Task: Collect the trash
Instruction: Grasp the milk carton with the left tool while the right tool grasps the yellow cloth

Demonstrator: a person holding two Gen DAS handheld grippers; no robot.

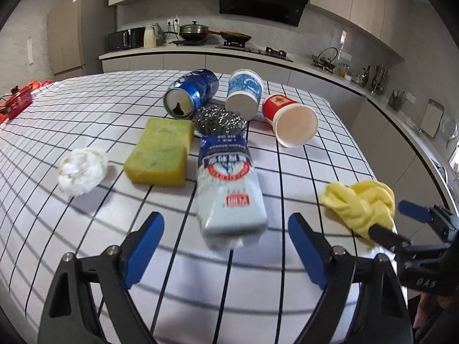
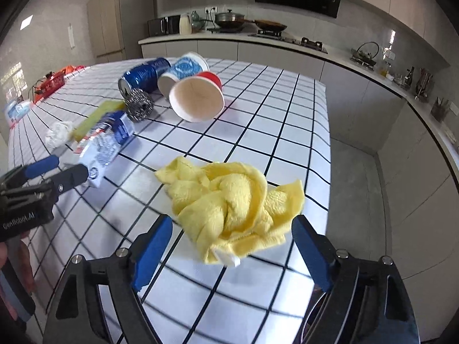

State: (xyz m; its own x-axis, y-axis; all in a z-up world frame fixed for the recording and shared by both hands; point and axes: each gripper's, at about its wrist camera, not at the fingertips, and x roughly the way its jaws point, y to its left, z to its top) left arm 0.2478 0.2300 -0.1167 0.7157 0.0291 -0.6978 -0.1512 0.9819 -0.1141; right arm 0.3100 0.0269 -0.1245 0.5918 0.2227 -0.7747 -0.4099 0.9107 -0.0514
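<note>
From my left wrist I see the whole sponge (image 1: 160, 154) and tissue wad (image 1: 83, 172). My left gripper (image 1: 226, 246) gapes wide, gripping nothing, the white packet (image 1: 229, 189) at twelve o'clock just beyond its tips.

From my right wrist, floor shows past the table edge. My right gripper (image 2: 232, 249) stands wide around the yellow cloth (image 2: 232, 203), pads not pressing it. Checked tablecloth (image 2: 258, 120); kitchen counter behind.

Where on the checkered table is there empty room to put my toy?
Bare squares lie right of the red cup, behind the yellow cloth. It is crowded around the can, scrubber, sponge and packet.
</note>
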